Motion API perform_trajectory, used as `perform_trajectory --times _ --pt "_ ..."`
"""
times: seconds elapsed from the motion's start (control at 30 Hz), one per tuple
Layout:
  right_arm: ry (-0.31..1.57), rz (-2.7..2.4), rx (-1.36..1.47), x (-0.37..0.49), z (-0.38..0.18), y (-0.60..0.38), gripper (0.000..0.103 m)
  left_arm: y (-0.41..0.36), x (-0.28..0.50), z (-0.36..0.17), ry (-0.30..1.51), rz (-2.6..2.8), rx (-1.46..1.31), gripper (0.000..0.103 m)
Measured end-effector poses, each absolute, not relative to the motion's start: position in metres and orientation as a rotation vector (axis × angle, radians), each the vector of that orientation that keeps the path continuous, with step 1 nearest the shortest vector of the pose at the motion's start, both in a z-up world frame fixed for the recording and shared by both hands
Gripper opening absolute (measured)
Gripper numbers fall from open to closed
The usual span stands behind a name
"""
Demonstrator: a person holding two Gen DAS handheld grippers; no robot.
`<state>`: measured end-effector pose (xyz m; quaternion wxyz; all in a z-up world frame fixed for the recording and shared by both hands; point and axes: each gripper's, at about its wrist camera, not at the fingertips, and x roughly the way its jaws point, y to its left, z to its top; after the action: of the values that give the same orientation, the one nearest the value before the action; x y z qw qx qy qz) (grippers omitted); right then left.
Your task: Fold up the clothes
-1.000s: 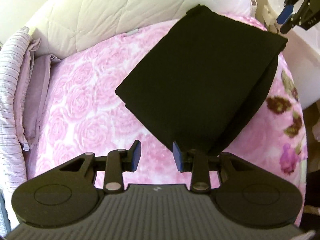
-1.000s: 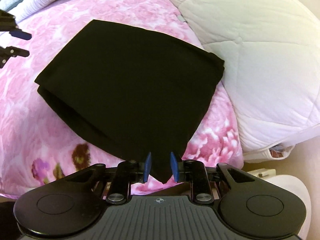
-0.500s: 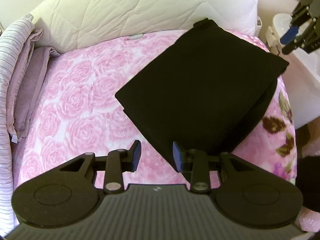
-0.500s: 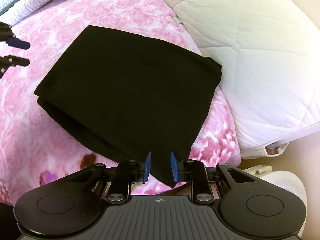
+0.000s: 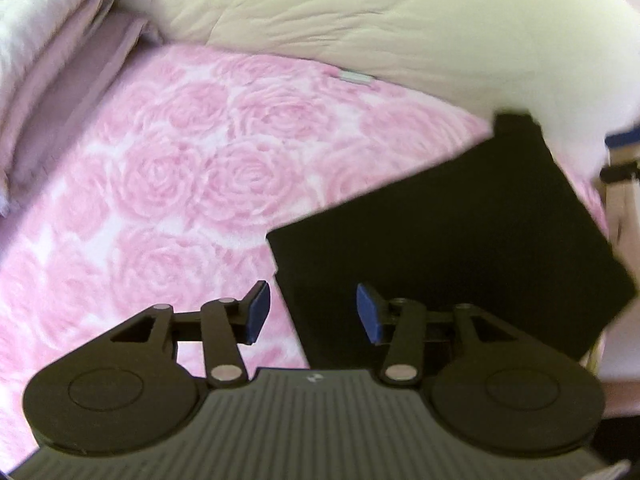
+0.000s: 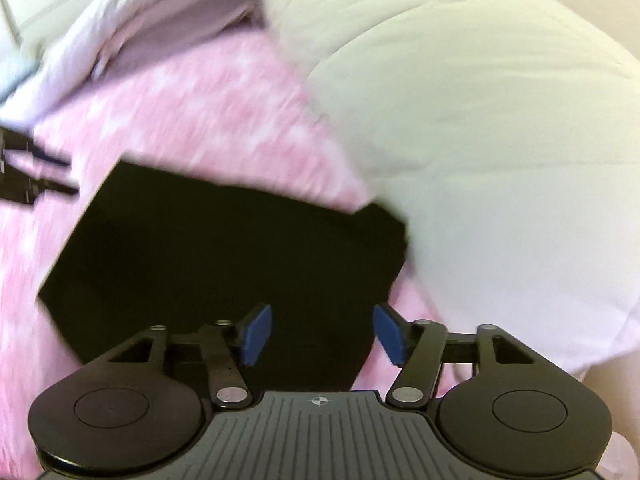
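— What's under you, and what's around it?

— You're over a bed covered by a pink rose-print blanket (image 5: pixel 192 168). At its far side, from 11 to 2 o'clock in your left wrist view, lies one cream quilted duvet (image 5: pixel 400 28); at 10 o'clock a stack of pale lilac bedding (image 5: pixel 68 64) runs along the edge. Both views are smeared by motion.

— How many garments do you count?

— One: a single black folded garment (image 6: pixel 224 248), lying flat on the blanket as a neat rectangle. In your left view it sits at 3 to 4 o'clock; in your right view it fills the middle, its far right corner touching the duvet.

— And your tongs?

— Two. Your left gripper (image 5: pixel 310 312) has its jaws spread wide and holds nothing; the garment's near corner shows between the blue pads (image 5: pixel 256 312), with the right pad in front of the cloth, though whether it touches you cannot tell. Your right gripper (image 6: pixel 322 334) is spread just as wide, empty, its pads in front of the garment's near edge. From the right view, the left gripper's tips appear at 9 o'clock, just beside the garment's far left corner.
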<state>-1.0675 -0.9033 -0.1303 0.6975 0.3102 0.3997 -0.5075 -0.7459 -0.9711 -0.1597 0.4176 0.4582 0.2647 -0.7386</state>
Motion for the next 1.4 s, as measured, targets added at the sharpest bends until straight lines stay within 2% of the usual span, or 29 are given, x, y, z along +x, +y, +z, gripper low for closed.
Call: perform_trajectory --times 0.1,0.23,0.3,0.37,0.43,0.57,0.7,0.8,1.0,1.1,1.17,1.3,1.4 --pt "0.832 -1.179 0.699 -1.074 -0.142 -0.929 0.062 -0.996 -0.755 -0.171 0.765 -1.831 1.096 0.043" --pt "0.807 -1.199 0.649 -1.066 -0.165 -0.957 0.059 -1.018 -0.759 -0.193 0.806 -1.810 1.104 0.042" --pt "0.826 -1.186 0.632 -1.060 -0.182 -0.971 0.039 -1.023 -0.761 -0.208 0.808 -1.800 1.135 0.044" --pt "0.860 -1.167 0.633 -1.054 -0.203 -0.985 0.035 -1.030 -0.762 -0.223 0.825 -1.788 1.151 0.046" --pt "0.845 -1.164 0.648 -1.058 -0.218 -0.994 0.035 -1.037 -0.762 -0.233 0.860 -1.768 1.131 0.047" --pt "0.885 -1.187 0.608 -1.059 -0.211 -0.988 0.035 -1.041 -0.762 -0.228 0.860 -1.768 1.123 0.045" --pt "0.924 -1.209 0.568 -1.061 -0.205 -0.981 0.035 -1.030 -0.747 -0.200 0.796 -1.785 1.079 0.035" --pt "0.953 -1.225 0.538 -1.062 -0.201 -0.976 0.035 -1.014 -0.740 -0.186 0.766 -1.827 1.071 0.035" --pt "1.042 -1.183 0.450 -1.050 -0.233 -0.988 0.035 -1.000 -0.757 -0.230 0.721 -1.859 1.215 0.035" --pt "1.048 -1.191 0.477 -1.055 -0.221 -0.984 0.035 -1.000 -0.743 -0.224 0.781 -1.841 1.173 0.040" --pt "1.023 -1.194 0.500 -1.057 -0.206 -0.975 0.035 -0.989 -0.730 -0.210 0.781 -1.823 1.153 0.033" --pt "0.941 -1.118 0.568 -1.049 -0.173 -0.932 0.035 -0.942 -0.711 -0.183 0.808 -1.861 1.128 0.032" --pt "0.901 -1.019 0.646 -1.037 -0.162 -0.891 0.035 -0.909 -0.723 -0.190 0.817 -1.927 1.207 0.033"
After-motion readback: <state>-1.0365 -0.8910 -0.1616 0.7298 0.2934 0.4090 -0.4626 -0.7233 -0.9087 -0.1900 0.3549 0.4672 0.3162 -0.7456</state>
